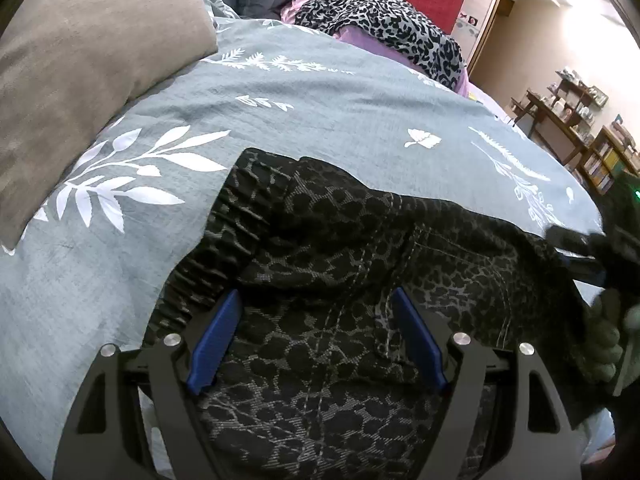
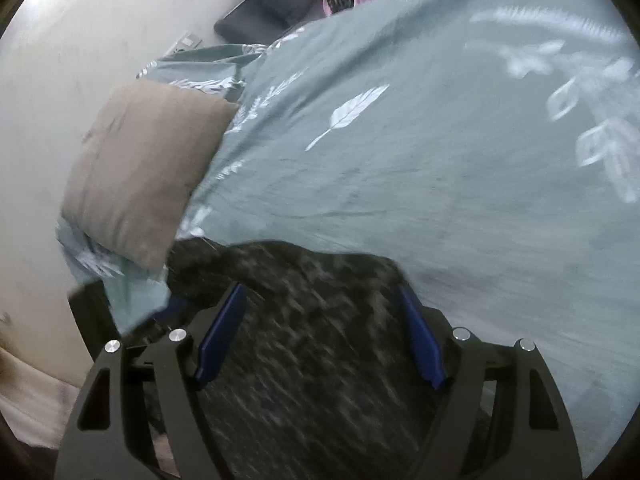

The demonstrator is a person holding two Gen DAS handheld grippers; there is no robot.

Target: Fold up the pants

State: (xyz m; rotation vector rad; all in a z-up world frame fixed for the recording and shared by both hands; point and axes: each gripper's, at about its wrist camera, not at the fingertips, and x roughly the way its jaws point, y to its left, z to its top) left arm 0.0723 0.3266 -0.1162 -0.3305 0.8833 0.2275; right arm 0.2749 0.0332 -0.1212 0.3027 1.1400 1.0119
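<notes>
Dark leopard-print pants [image 1: 340, 248] lie on a grey-green bedspread with white leaves [image 1: 320, 112]. Their gathered waistband [image 1: 224, 220] is at the left, a stitched pocket at the right. My left gripper [image 1: 316, 300] is open just above the pants, its blue pads [image 1: 216, 340] spread wide over the fabric. My right gripper [image 2: 320, 296] is open over the blurred pants [image 2: 304, 320], jaws wide apart. The right gripper and the gloved hand also show at the right edge of the left wrist view [image 1: 588, 256].
A tan pillow [image 1: 88, 72] lies at the bed's left, also in the right wrist view [image 2: 140, 168]. A leopard-print cloth on purple fabric [image 1: 380, 20] lies at the far end. Dark cushions [image 2: 272, 0] lean by the wall. Shelves [image 1: 580, 120] stand at the right.
</notes>
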